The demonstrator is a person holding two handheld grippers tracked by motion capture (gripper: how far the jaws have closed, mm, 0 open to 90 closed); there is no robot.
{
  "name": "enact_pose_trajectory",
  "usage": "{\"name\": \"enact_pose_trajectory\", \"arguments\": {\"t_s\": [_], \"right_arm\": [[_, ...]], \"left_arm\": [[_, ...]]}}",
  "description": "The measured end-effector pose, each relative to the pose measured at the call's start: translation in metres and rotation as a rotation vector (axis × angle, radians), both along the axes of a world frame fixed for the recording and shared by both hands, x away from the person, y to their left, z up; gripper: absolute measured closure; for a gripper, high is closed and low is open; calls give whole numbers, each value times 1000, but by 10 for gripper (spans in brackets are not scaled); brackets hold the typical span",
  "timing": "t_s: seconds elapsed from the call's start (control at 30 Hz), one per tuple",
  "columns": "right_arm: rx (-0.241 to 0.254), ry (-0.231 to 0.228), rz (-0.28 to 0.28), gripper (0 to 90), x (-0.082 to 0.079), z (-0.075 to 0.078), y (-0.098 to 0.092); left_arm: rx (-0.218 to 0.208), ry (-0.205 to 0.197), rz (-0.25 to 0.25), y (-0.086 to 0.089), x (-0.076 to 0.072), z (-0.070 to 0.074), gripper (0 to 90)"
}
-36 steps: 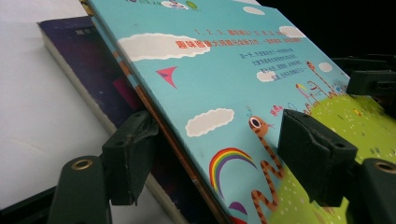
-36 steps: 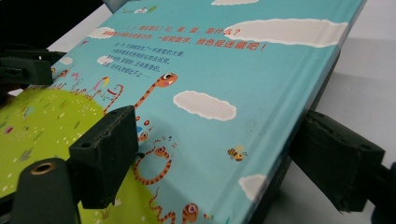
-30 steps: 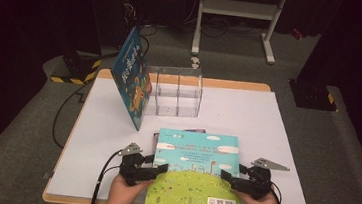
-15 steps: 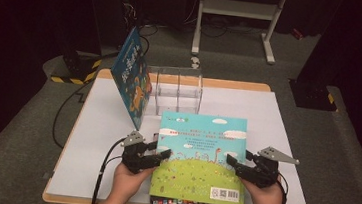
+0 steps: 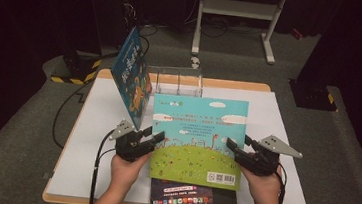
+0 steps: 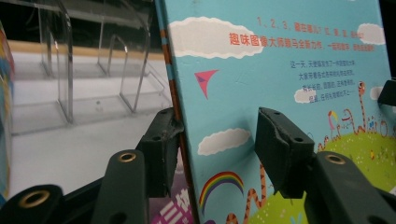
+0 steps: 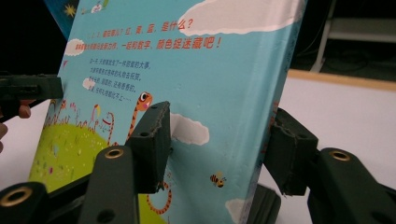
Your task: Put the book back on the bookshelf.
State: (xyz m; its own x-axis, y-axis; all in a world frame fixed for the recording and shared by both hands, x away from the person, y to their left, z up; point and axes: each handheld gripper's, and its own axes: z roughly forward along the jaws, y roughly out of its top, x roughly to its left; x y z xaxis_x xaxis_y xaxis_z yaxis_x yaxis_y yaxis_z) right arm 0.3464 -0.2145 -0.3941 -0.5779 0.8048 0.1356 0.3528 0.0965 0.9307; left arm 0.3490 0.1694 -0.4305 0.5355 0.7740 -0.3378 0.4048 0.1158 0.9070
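Both black grippers, left (image 5: 158, 139) and right (image 5: 231, 146), clamp the glossy flat rectangular picture book (image 5: 197, 134) by its side edges, tilted up, long axis pointing away.

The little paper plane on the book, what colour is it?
Pink, on the picture book's sky-blue cover; the left gripper view shows the paper plane best.
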Motion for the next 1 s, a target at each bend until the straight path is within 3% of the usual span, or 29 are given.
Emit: {"name": "enact_pose_trajectory", "arguments": {"t_s": [0.3,0.53,0.73,0.83,1.0], "right_arm": [[8,-115,-28,515,-2,26,5],[4,-182,-46,508,3,39,5],[-19,-190,-42,511,5,30,1],[-12,-205,-34,507,2,25,-1],[-1,-195,6,467,-6,22,-3]], "left_arm": [[38,-107,45,-2,3,22,556],[81,-193,31,-5,15,35,555],[102,-197,20,-9,21,25,549],[105,-232,19,-9,15,23,548],[73,-252,-21,-3,7,20,548]]}}
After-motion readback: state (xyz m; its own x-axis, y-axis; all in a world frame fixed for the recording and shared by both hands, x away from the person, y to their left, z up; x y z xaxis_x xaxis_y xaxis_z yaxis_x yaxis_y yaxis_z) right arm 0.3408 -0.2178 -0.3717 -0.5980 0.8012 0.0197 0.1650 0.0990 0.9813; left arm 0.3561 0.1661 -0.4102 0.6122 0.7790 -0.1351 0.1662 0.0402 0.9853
